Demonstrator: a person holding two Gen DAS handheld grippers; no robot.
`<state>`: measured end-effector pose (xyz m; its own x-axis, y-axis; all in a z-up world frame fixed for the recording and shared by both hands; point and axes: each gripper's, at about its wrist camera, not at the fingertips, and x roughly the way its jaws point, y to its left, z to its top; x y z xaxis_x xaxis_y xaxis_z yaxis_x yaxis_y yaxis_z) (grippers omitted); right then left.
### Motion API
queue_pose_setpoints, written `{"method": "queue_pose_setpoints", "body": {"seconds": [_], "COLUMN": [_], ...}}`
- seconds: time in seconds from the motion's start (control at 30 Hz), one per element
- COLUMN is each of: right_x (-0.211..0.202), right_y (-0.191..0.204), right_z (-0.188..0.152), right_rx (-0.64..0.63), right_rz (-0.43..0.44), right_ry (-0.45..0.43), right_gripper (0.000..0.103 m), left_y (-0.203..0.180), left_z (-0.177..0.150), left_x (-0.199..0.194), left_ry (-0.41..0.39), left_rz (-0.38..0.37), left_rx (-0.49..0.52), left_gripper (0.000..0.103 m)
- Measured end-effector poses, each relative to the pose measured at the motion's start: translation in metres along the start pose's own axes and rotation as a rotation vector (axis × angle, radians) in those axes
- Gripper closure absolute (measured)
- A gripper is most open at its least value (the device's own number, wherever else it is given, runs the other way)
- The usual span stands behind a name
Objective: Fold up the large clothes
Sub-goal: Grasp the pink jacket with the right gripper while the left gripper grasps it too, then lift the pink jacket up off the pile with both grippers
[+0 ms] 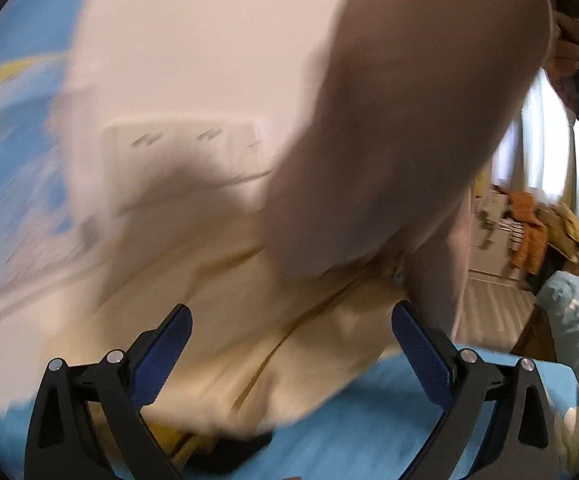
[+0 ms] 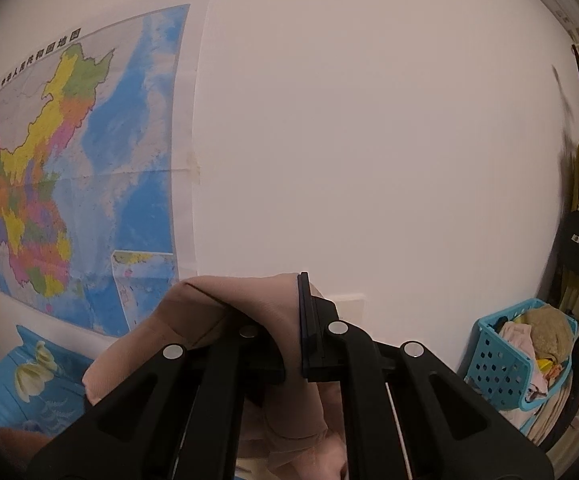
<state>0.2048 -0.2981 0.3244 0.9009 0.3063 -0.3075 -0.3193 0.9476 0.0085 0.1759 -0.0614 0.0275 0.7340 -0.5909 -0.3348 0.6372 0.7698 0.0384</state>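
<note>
Clearly soft and light, the pink garment (image 2: 225, 320) hangs limp from the pinched-shut right gripper (image 2: 301, 320) above the bed's (image 1: 369, 432) edge; left gripper (image 1: 289, 344) gapes wide, empty; take the dangling hem.

1. The left wrist view looks out between its own claw (image 1: 291, 340) fingers, low over the bed (image 1: 369, 420) — blurred, with a pale pink garment (image 1: 389, 120) hanging close in front.
2. The right wrist view sits higher, facing the wall (image 2: 369, 140) and the map (image 2: 69, 168) almost level.
3. Both views share the wall, the map, the blue bedding and the garment.
</note>
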Motion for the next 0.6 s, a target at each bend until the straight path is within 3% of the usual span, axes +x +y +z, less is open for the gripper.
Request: {"method": "queue_pose_setpoints", "body": {"seconds": [0.13, 0.17, 0.2, 0.23, 0.27, 0.33, 0.43, 0.6], "right_x": [-0.003, -0.005, -0.007, -0.009, -0.010, -0.017, -0.040, -0.131], "right_y": [-0.015, -0.021, -0.025, -0.033, -0.038, -0.050, -0.062, -0.056], "right_z": [-0.003, -0.004, -0.004, -0.005, -0.005, -0.001, 0.013, 0.057], "right_rx": [0.020, 0.026, 0.033, 0.046, 0.049, 0.060, 0.071, 0.031], "right_rz": [-0.015, -0.023, -0.021, -0.020, -0.026, -0.044, -0.048, -0.009], "right_ry": [0.001, -0.003, -0.006, -0.007, -0.007, -0.013, -0.060, -0.237], "right_gripper": [0.098, 0.098, 0.098, 0.098, 0.098, 0.098, 0.098, 0.098], "left_y": [0.009, 0.010, 0.011, 0.011, 0.012, 0.012, 0.007, -0.006], "left_z": [0.029, 0.033, 0.038, 0.047, 0.053, 0.070, 0.105, 0.178], "left_x": [0.044, 0.050, 0.057, 0.067, 0.073, 0.077, 0.055, -0.028], "left_ry": [-0.045, -0.054, -0.058, -0.043, -0.025, -0.029, -0.128, -0.314], "left_rz": [0.006, 0.004, 0.007, -0.001, -0.014, -0.029, -0.028, -0.005], "left_rx": [-0.015, -0.010, 0.002, 0.006, -0.002, -0.028, -0.062, -0.097], "left_gripper": [0.007, 0.017, 0.041, 0.058, 0.093, 0.096, 0.097, 0.097]}}
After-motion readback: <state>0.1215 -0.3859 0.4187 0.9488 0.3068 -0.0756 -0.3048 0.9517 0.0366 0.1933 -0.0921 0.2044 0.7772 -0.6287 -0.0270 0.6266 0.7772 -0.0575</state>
